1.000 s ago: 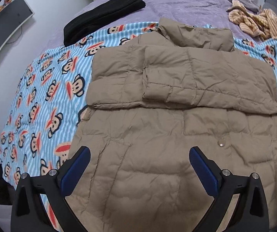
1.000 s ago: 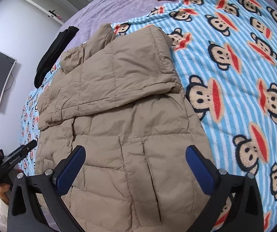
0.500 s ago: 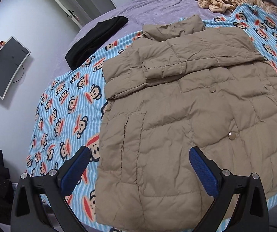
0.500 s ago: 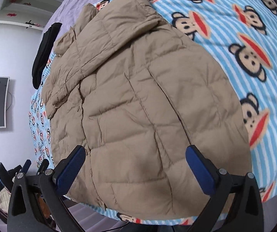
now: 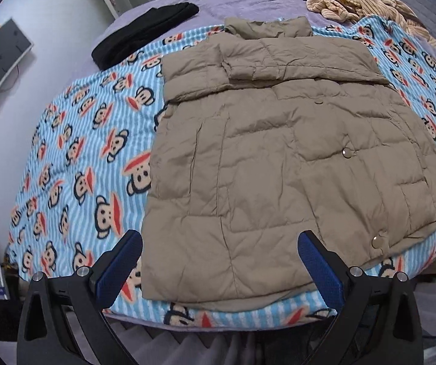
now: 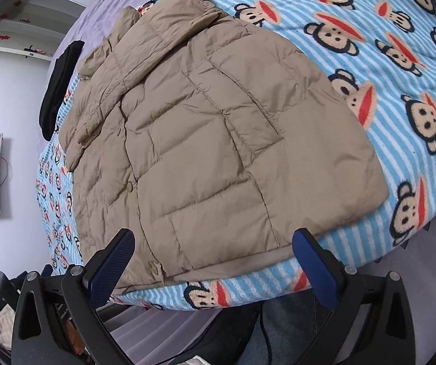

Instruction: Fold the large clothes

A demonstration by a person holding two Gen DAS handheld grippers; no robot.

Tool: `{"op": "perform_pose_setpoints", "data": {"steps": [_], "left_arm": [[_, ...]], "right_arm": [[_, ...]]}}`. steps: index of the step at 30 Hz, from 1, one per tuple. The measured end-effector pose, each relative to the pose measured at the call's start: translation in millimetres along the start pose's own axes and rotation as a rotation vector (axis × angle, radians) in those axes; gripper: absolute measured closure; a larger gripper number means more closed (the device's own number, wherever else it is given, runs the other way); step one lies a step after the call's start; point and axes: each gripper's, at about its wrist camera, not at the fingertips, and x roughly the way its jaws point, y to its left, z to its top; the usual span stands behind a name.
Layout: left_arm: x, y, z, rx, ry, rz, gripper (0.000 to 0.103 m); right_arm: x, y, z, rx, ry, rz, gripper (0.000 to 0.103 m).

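Bed, monkey-print blanket (image 5: pixel 74 152) | tan puffer jacket (image 5: pixel 278 164), collar far, hem nearest tongs | left gripper (image 5: pixel 221 261), right gripper (image 6: pixel 211 258): both spread, empty, at hem.

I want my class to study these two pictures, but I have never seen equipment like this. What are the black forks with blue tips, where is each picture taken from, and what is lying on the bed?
There is no robot here. A person holds a two-finger gripper in each hand, and a wide-angle camera on each looks forward along its fingers. One picture comes from the left gripper, the other from the right gripper. The blue parts are the finger pads.

Both look at a tan padded jacket lying flat on a striped monkey-print blanket, sleeves folded across its chest. Farther back on the purple bedspread lie a black garment and a crumpled striped cloth.

Both grippers are open and hold nothing.
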Motion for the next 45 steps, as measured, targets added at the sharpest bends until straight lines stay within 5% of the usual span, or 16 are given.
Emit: {"op": "perform_pose_setpoints", "data": {"steps": [4,12,20,26,31,32,37,39,41,43,45], "left_arm": [[15,29,-19,-0.126,0.074,-0.067,0.001],[61,79,-63,-0.567,0.243,-0.375,0.001],[101,79,-89,-0.699,0.335,-0.514,0.002],[113,72,-72,-0.714,0.296,-0.543,0.007],[119,63,-46,-0.672,0.304,-0.553,0.052],[118,61,-41,-0.653,0.307,-0.552,0.072],[108,69,-32,-0.630,0.274,-0.533,0.088],[104,75,-30,-0.637,0.261,-0.544,0.088],[98,80,-26,-0.629,0.245,-0.550,0.088],[92,83,-22,-0.609,0.228,-0.554,0.088],[84,84,-12,-0.576,0.203,-0.553,0.088]], "right_arm": [[3,-1,-8,0.003,0.024,-0.011,0.000],[1,-29,-7,0.033,0.057,-0.014,0.000],[22,-87,-15,0.270,0.104,0.100,0.000],[32,-102,-16,0.357,0.092,0.181,0.000],[44,-106,-10,0.416,0.075,0.263,0.000],[48,-107,-9,0.426,0.074,0.274,0.000],[64,-103,-5,0.499,0.060,0.352,0.002],[70,-102,-5,0.529,0.063,0.366,0.013],[76,-104,-6,0.563,0.082,0.356,0.056],[78,-103,-8,0.577,0.078,0.365,0.085],[71,-96,-6,0.545,0.045,0.369,0.090]]}}
